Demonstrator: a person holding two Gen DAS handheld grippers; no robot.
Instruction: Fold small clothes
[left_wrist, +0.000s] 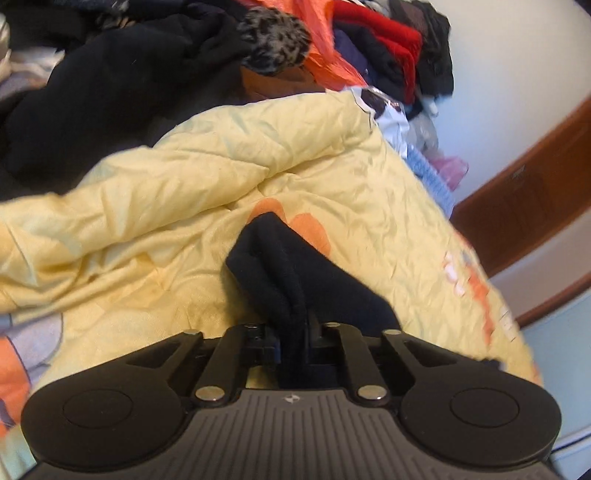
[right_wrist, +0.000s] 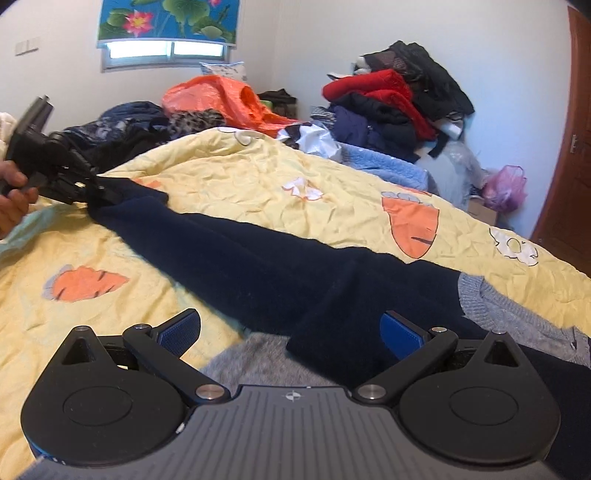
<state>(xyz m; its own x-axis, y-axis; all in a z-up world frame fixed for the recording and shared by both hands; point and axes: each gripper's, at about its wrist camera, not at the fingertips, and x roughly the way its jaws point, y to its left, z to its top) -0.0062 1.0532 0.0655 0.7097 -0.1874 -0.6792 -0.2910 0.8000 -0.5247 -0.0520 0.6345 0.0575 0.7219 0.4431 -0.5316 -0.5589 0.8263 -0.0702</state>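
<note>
Bedroom; yellow carrot-print quilt (right_wrist: 229, 177) covers the bed, heaps of clothes (right_wrist: 391, 99) behind. Dark navy garment (right_wrist: 258, 266) lies stretched across the quilt toward a grey knit piece (right_wrist: 517, 310). Left gripper (left_wrist: 293, 332) clamped tight on the garment's far end, lifting it, likely to pull the cloth straight for a fold. Right gripper (right_wrist: 291, 328) spread wide, blue pads either side of the near end, gripping nothing yet

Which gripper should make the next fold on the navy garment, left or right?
Left, probably. The left gripper is already shut on one end of the navy garment and could carry it over. The right gripper is open, jaws straddling the near end, gripping nothing.
</note>
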